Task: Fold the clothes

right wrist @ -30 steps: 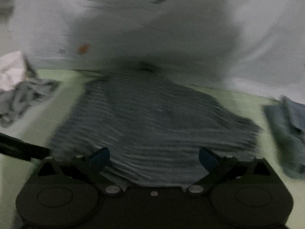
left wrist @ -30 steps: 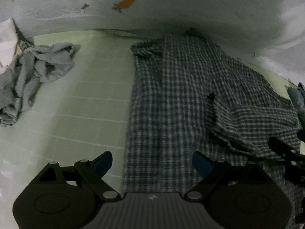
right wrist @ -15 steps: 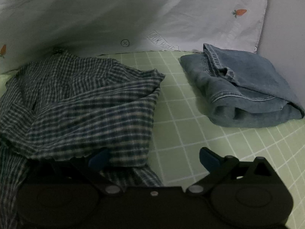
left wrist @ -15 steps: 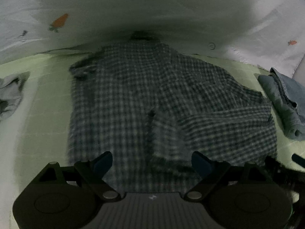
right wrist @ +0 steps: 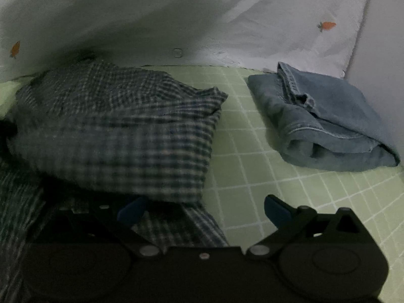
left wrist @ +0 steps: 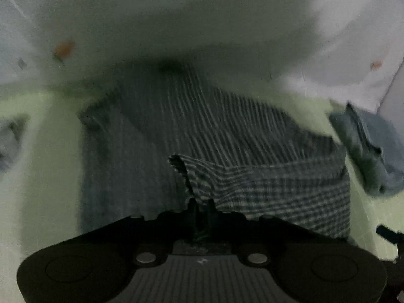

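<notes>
Pinching a raised fold of the dark blue-and-white checked cotton shirt (left wrist: 252,176) between its closed black fingers, our left gripper (left wrist: 200,205) lifts that edge above the rest of the garment; the cloth runs from the pinch up to a jagged corner and off to the right as a taut band. Our right gripper (right wrist: 202,207) has its jaws spread wide, the blue pads (right wrist: 274,208) well apart; the left pad sits at the hem of the shirt, partly under an overhanging fold, while the right pad is over bare mat. We cannot tell whether either pad touches the fabric.

Outward from the jaws, we see the shirt spread across the pale green mat with a white grid (right wrist: 265,176), its far end reaching the back edge under the hanging cloth. In the right wrist view the upper layer is doubled over itself and bulges above the lower hem. To the right of the shirt, apart from it on the mat, lies a folded pair of light blue denim jeans (right wrist: 328,126). Behind everything hangs a white sheet printed with small orange carrots (right wrist: 277,12). The left wrist view is blurred, and at its left edge a grey crumpled garment (left wrist: 10,141) is only vaguely visible.
</notes>
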### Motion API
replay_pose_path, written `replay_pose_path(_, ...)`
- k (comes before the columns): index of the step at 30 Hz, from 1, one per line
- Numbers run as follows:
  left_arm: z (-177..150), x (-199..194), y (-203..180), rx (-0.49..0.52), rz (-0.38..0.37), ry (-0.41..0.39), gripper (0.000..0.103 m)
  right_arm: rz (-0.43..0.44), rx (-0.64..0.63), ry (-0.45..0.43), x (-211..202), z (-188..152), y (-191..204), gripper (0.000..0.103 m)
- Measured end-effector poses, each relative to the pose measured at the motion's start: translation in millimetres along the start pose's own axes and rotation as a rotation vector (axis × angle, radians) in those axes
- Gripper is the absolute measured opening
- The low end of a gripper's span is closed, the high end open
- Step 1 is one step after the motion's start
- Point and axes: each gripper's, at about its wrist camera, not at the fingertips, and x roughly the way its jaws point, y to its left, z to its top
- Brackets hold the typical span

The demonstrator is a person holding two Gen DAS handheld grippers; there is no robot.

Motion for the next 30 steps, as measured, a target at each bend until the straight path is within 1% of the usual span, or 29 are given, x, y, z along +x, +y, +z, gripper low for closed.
replay_pose_path(3, 8, -30, 18, 0.053, 0.114, -0.109, 0.007, 0.000, -0.050, -0.005, -11, -2, 12, 0.102)
replay_pose_path(4, 10, -38, 28, 0.046, 0.147, -0.135, 0.007, 0.002, -0.068, -0.006, -15, -3, 17, 0.102)
replay_pose_path(7, 13, -62, 72, -0.033, 0.263, -0.205, 0.007, 0.005, -0.126, -0.010, -27, -7, 31, 0.102)
replay_pose_path(8, 12, -67, 90, -0.078, 0.311, -0.215, 0.007, 0.007, -0.146, -0.014, -31, -9, 35, 0.102)
replay_pose_path(10, 5, -67, 123, -0.189, 0.391, -0.183, 0.009, 0.005, -0.186, -0.020, -38, -13, 43, 0.102)
replay_pose_path(12, -2, -67, 155, -0.298, 0.467, -0.146, 0.021, -0.002, -0.217, -0.023, -45, -17, 49, 0.102)
replay_pose_path(13, -8, -67, 166, -0.335, 0.487, -0.117, 0.031, -0.003, -0.222, -0.018, -47, -20, 51, 0.102)
replay_pose_path(14, -15, -69, 174, -0.353, 0.481, -0.099, 0.041, -0.002, -0.222, -0.011, -50, -22, 52, 0.102)
replay_pose_path(15, -22, -71, 177, -0.358, 0.462, -0.089, 0.048, -0.002, -0.219, -0.003, -52, -25, 53, 0.102)
replay_pose_path(16, -30, -73, 180, -0.361, 0.441, -0.079, 0.060, -0.005, -0.218, 0.003, -54, -28, 54, 0.102)
replay_pose_path(17, -39, -77, 178, -0.354, 0.414, -0.065, 0.069, -0.009, -0.218, 0.009, -56, -30, 55, 0.102)
replay_pose_path(18, -48, -80, 174, -0.345, 0.387, -0.050, 0.072, -0.015, -0.218, 0.015, -58, -34, 56, 0.102)
replay_pose_path(21, -71, -77, 151, -0.283, 0.294, 0.025, 0.074, -0.038, -0.211, 0.035, -64, -44, 57, 0.102)
replay_pose_path(22, -79, -75, 141, -0.260, 0.256, 0.056, 0.075, -0.042, -0.207, 0.040, -67, -49, 55, 0.102)
replay_pose_path(25, -104, -69, 109, -0.185, 0.151, 0.134, 0.076, -0.052, -0.197, 0.054, -75, -62, 49, 0.100)
replay_pose_path(28, -128, -62, 70, -0.052, 0.086, 0.206, 0.076, -0.062, -0.188, 0.068, -83, -75, 42, 0.091)
replay_pose_path(29, -136, -60, 59, -0.007, 0.085, 0.223, 0.076, -0.066, -0.184, 0.072, -86, -80, 40, 0.086)
replay_pose_path(30, -143, -59, 48, 0.035, 0.083, 0.240, 0.076, -0.069, -0.181, 0.077, -88, -84, 38, 0.083)
